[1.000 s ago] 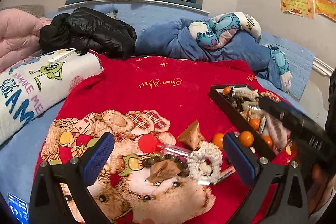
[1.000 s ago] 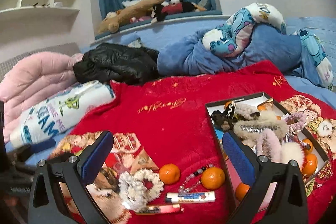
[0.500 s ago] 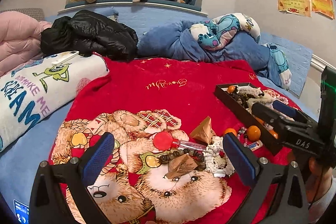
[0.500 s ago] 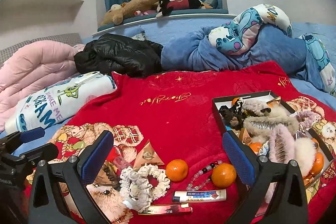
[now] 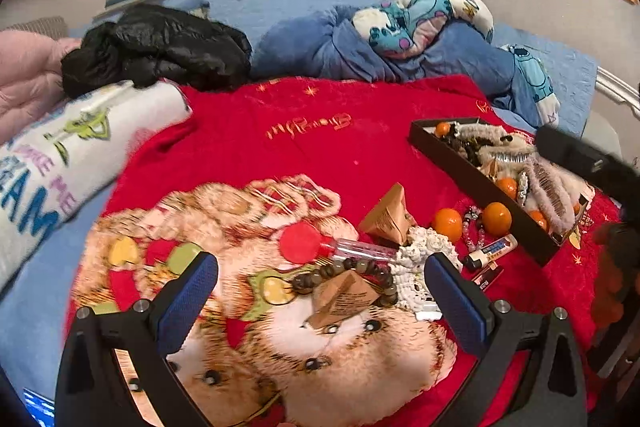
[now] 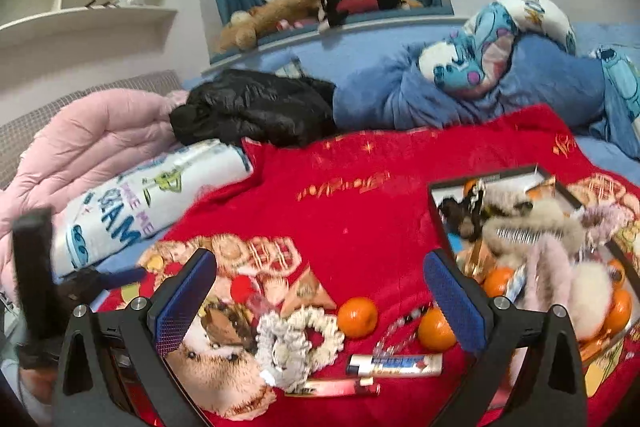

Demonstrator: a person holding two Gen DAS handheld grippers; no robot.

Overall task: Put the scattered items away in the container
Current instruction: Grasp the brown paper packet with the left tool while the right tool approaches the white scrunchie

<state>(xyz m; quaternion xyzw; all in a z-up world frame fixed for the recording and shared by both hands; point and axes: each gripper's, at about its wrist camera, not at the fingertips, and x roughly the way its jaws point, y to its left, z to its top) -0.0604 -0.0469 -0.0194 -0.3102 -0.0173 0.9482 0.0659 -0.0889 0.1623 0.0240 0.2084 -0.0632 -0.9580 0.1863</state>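
A dark open box (image 5: pixel 472 179) (image 6: pixel 438 223) full of furry hair clips and oranges sits at the right of the red blanket. Scattered left of it lie two oranges (image 5: pixel 447 223) (image 6: pixel 357 317), a bead bracelet (image 5: pixel 344 267), two tan pyramid packets (image 5: pixel 387 217), a white scrunchie (image 6: pixel 298 341), a red-capped clear tube (image 5: pixel 320 246) and two lip-balm sticks (image 6: pixel 394 365). My left gripper (image 5: pixel 320 303) hangs open above the bracelet and the near packet. My right gripper (image 6: pixel 320 301) is open above the scrunchie and oranges. Neither holds anything.
A rolled white printed blanket (image 5: pixel 68 155) and a pink quilt (image 6: pixel 88 143) border the left. A black jacket (image 5: pixel 160 47) and a blue bedding heap (image 5: pixel 400 47) lie at the back. Plush toys (image 6: pixel 304 3) line the ledge. The other gripper's dark body (image 5: pixel 588 163) shows at the right.
Both grippers have shifted slightly over the blanket and the scattered items now sit nearer the left gripper. Both stayed open and nothing was picked up.
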